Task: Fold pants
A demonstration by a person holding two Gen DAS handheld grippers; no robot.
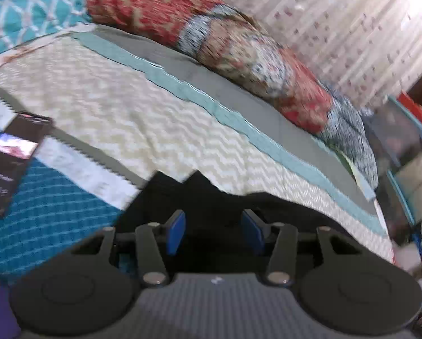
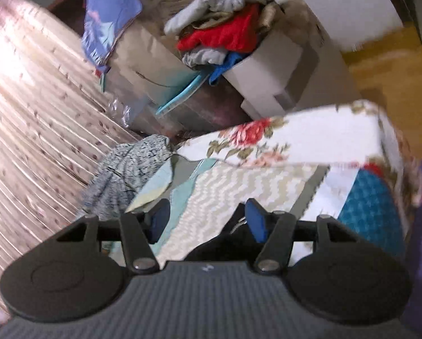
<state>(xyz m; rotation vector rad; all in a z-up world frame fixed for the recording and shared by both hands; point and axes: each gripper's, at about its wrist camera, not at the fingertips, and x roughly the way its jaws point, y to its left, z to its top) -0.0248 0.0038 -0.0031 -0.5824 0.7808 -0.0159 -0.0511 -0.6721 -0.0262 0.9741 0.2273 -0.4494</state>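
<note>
At six o'clock in the left wrist view, the left gripper (image 1: 213, 233) stands wide open with nothing held, over the black pants (image 1: 199, 197) on the chevron bedspread (image 1: 120, 107); they look soft, light and floppy, best pinched at an edge. In the right wrist view, the right gripper (image 2: 208, 221) gapes empty, pants (image 2: 225, 243) by its five o'clock finger, and a cardboard box (image 2: 276, 65) at twelve o'clock overflows with clothes (image 2: 225, 31).

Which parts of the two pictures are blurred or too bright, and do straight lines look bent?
Left wrist view: motion blur smears the phone and the red pillow; the left gripper stays sharper over the black pants; the bedspread's stripes curve from the fisheye. Right wrist view: the curtain is glared at upper left; the clothes box is blurred; the bed edge bows.
</note>
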